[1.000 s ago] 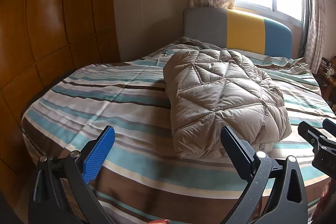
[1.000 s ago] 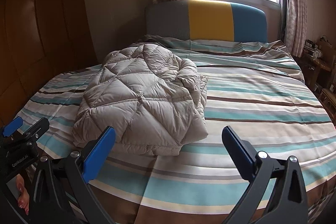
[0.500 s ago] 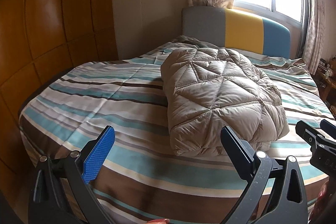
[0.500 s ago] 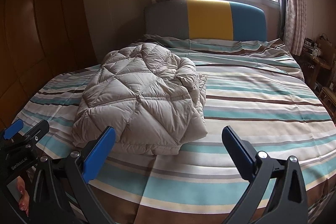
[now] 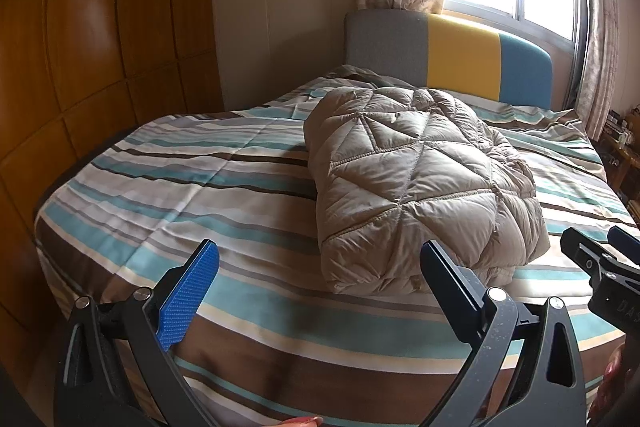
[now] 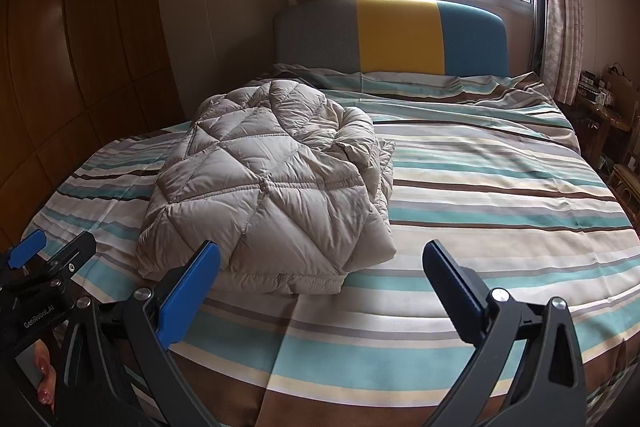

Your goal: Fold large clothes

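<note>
A beige quilted down jacket [image 5: 416, 183] lies folded into a thick bundle on the striped bed [image 5: 200, 187]; it also shows in the right wrist view [image 6: 272, 187]. My left gripper [image 5: 320, 267] is open and empty, held back near the foot of the bed, short of the jacket's near edge. My right gripper [image 6: 322, 269] is open and empty, also held back, with the jacket ahead and to its left. Each gripper shows at the edge of the other's view: the right one [image 5: 600, 259] and the left one [image 6: 52, 247].
The bed's striped cover [image 6: 480, 195] spreads wide to the jacket's right. A grey, yellow and blue headboard [image 6: 400, 39] stands under a bright window. A wooden panelled wall [image 5: 80, 67] runs along the left. A cluttered wooden side table [image 6: 604, 107] stands at the right.
Both grippers have drawn back and risen slightly from the bed, so the jacket sits a little farther away. The jacket has not moved. Both stay open.
</note>
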A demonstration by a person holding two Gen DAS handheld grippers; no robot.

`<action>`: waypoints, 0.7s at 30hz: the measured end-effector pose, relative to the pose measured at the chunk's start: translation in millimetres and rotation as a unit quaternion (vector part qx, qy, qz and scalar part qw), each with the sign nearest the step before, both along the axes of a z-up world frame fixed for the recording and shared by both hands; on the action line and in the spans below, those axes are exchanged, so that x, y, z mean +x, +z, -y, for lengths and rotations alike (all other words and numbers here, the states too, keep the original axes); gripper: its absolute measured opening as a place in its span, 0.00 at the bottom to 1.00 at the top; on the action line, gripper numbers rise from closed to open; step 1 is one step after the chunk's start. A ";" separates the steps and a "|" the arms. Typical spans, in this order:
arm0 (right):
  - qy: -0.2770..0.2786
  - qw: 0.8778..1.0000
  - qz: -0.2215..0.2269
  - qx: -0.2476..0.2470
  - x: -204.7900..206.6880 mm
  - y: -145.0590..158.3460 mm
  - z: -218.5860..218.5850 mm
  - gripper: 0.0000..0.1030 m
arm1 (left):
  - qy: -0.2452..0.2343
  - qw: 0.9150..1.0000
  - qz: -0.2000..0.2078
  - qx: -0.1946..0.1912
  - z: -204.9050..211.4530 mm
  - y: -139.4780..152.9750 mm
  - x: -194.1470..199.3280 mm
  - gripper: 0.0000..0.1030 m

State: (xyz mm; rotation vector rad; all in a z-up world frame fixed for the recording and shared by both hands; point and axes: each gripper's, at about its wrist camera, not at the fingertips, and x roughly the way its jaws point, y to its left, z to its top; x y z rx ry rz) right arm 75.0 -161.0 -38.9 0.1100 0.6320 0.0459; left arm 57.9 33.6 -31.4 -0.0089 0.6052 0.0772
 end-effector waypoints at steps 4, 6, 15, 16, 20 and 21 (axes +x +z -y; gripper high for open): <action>0.001 1.000 0.000 0.000 0.2 0.1 -0.7 0.98 | 0.000 1.000 0.000 0.001 2.0 -1.5 0.4 0.97; 0.003 1.000 -0.002 -0.001 0.9 -0.3 -0.8 0.98 | 0.001 1.000 -0.001 0.001 2.8 -2.1 0.6 0.97; 0.002 1.000 -0.005 0.002 1.5 -2.3 0.0 0.98 | -0.003 1.000 -0.002 -0.003 2.4 -2.7 0.2 0.97; 0.002 1.000 -0.004 0.002 1.5 -2.5 -0.6 0.98 | -0.003 1.000 -0.003 -0.004 2.9 -2.6 0.3 0.97; 0.002 1.000 -0.004 0.002 1.5 -3.0 -1.5 0.98 | 0.000 1.000 -0.001 0.003 5.6 -3.0 -0.2 0.97; 0.003 1.000 -0.006 0.002 1.6 -3.6 -1.4 0.98 | -0.001 1.000 -0.001 0.005 6.4 -3.1 -0.7 0.97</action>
